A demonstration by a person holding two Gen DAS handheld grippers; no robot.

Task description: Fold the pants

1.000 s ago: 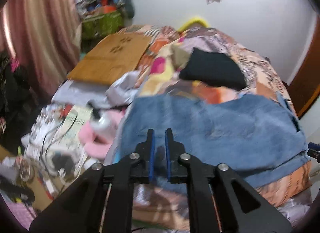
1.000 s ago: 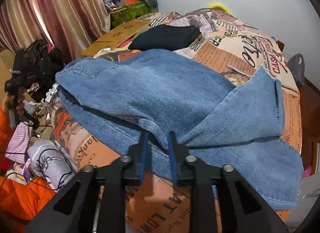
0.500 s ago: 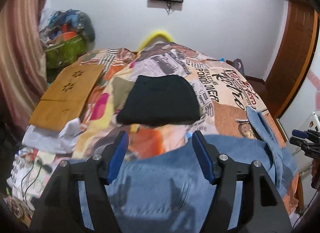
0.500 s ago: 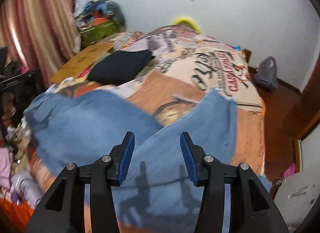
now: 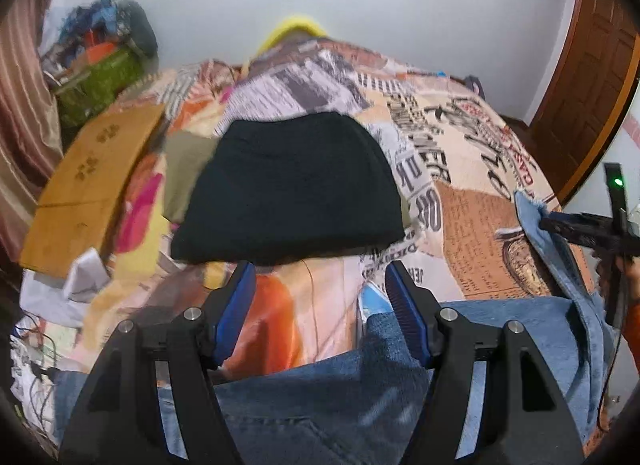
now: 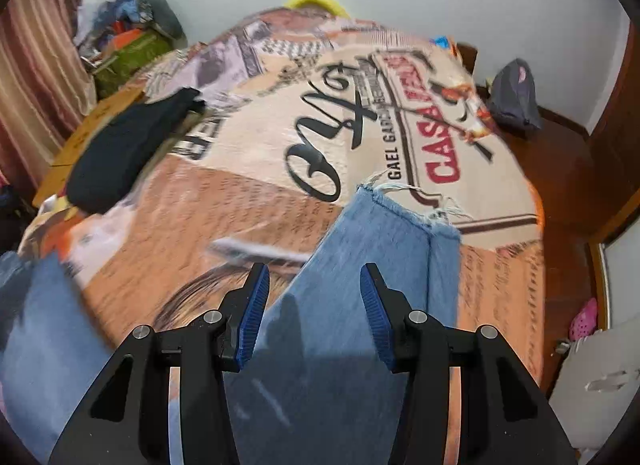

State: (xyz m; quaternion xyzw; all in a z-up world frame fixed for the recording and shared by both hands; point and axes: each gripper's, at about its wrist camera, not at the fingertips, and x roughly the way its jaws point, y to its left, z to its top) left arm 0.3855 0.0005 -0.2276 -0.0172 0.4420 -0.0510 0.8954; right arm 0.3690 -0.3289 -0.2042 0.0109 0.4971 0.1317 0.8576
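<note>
Both the left gripper (image 5: 320,285) and right gripper (image 6: 314,289) are hovering with jaws apart, gripping nothing, over blue jeans (image 6: 360,285) lying along the bed's (image 6: 240,233) near edge.

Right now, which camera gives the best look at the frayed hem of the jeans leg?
The right wrist view: the frayed hem lies whole and close, loose white threads showing against the printed bedspread. The left wrist view catches it only small at the right edge.
</note>
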